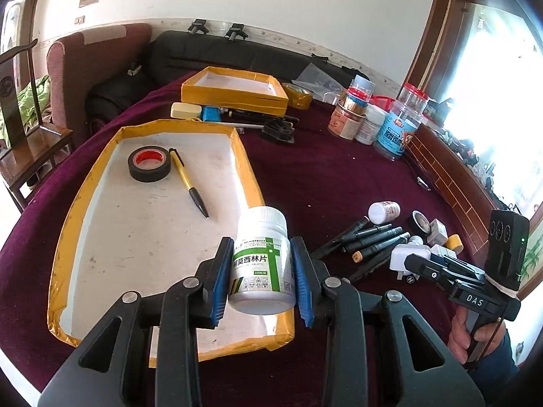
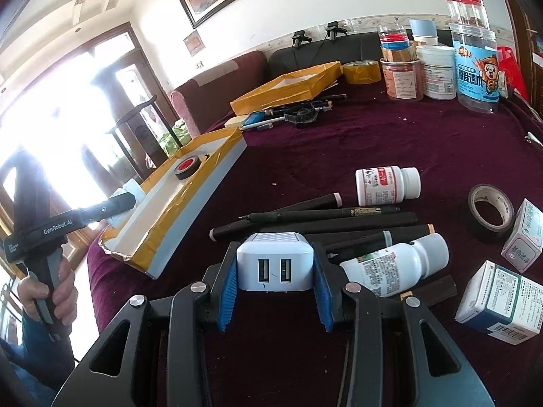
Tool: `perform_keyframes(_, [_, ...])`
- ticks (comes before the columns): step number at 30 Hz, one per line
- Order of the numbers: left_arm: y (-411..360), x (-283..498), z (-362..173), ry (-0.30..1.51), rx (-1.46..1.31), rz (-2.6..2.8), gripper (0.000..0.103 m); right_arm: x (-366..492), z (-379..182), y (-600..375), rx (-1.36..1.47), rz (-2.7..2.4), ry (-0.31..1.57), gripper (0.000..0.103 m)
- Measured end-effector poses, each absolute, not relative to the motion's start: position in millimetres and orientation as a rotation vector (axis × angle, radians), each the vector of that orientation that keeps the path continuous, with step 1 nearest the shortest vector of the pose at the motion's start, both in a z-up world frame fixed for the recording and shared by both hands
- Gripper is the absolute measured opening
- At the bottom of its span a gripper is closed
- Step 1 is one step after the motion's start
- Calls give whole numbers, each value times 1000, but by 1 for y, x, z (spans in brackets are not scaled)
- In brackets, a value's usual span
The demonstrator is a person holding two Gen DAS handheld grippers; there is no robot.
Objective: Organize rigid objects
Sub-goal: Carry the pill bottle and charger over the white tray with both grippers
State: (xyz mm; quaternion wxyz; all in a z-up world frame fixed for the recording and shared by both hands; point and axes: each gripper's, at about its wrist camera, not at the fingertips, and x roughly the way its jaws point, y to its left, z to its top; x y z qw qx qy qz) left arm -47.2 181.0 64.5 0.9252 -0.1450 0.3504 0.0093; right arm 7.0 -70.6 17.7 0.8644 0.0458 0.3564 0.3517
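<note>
On the left, a yellow-edged tray on the maroon worktop holds just a tape roll and a pen. Over its near right corner, the left tongs grip a white pill bottle, not yet set down. Further right, the right tongs clamp a white USB charger above the worktop. Beyond it lie black markers, two more bottles, another tape roll and small boxes, unsorted. Most sorting looks still ahead.
</note>
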Motion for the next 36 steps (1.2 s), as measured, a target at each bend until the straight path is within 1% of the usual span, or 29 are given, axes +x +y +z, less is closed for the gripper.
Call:
perform_keyframes(8, [194,-50,63,711,-314,32,31,-4,28,-56,65,767,744,35])
perform_keyframes(16, [213,-53,60,708,-329,54,31,-11,40,-21,4,817,744,36])
perform_keyframes(27, [249,-46,54,719,-340,105,31,-8,65,58,-88,898,716,36])
perform_keyframes(36, [271,-31,47,766,-310,138,31,16,70,120,-129,918,741,36])
